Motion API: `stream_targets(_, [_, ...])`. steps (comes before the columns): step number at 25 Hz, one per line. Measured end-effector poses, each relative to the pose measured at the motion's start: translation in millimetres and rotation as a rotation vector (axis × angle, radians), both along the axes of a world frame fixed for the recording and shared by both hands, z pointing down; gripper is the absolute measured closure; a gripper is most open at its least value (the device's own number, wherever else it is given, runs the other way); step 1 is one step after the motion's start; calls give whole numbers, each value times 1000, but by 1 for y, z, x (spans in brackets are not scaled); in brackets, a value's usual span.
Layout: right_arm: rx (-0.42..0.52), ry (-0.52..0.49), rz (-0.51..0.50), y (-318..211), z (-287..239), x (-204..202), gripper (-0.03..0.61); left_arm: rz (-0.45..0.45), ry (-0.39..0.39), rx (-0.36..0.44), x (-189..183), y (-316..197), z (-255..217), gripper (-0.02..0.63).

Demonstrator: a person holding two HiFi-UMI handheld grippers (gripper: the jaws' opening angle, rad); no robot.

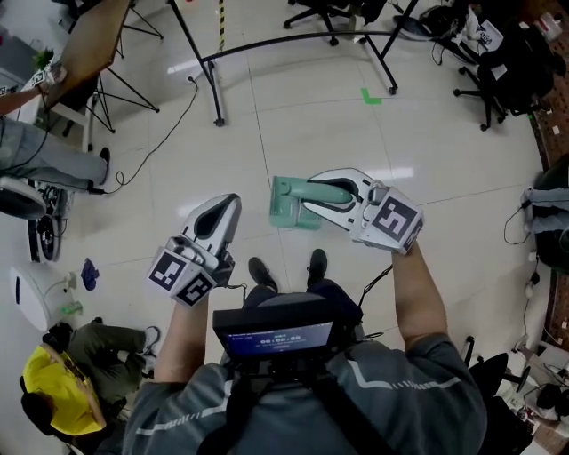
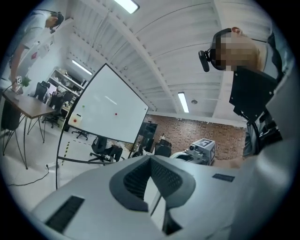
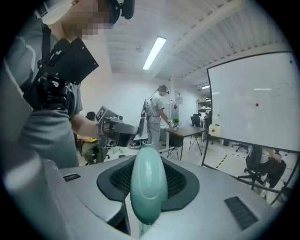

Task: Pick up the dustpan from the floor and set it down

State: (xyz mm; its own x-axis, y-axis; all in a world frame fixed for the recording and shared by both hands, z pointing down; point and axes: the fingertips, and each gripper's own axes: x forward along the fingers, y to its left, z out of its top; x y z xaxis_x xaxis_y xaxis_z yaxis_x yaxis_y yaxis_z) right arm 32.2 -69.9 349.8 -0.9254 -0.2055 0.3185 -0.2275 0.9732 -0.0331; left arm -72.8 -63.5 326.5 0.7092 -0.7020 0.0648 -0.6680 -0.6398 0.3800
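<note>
A pale green dustpan point(image 1: 286, 203) hangs in the air well above the floor, its pan end pointing left in the head view. My right gripper point(image 1: 324, 197) is shut on its handle point(image 3: 149, 187), which runs out between the jaws in the right gripper view. The pan itself is hidden in that view. My left gripper point(image 1: 227, 206) is held up to the left of the dustpan and apart from it. Its jaws meet at the tips with nothing between them, as the left gripper view point(image 2: 151, 161) shows.
A whiteboard stand's black legs point(image 1: 213, 89) cross the tiled floor ahead, with office chairs point(image 1: 329, 13) behind. A wooden table point(image 1: 84, 44) stands at far left. A person in yellow point(image 1: 53, 391) sits low on the left. A green tape mark point(image 1: 371, 96) lies on the floor.
</note>
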Motion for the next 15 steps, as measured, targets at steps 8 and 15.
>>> stream_targets(8, [111, -39, 29, 26, -97, -3, 431, 40, -34, 117, 2, 44, -91, 590])
stream_targets(15, [145, -54, 25, 38, -125, -7, 433, 74, -75, 141, 8, 59, -113, 591])
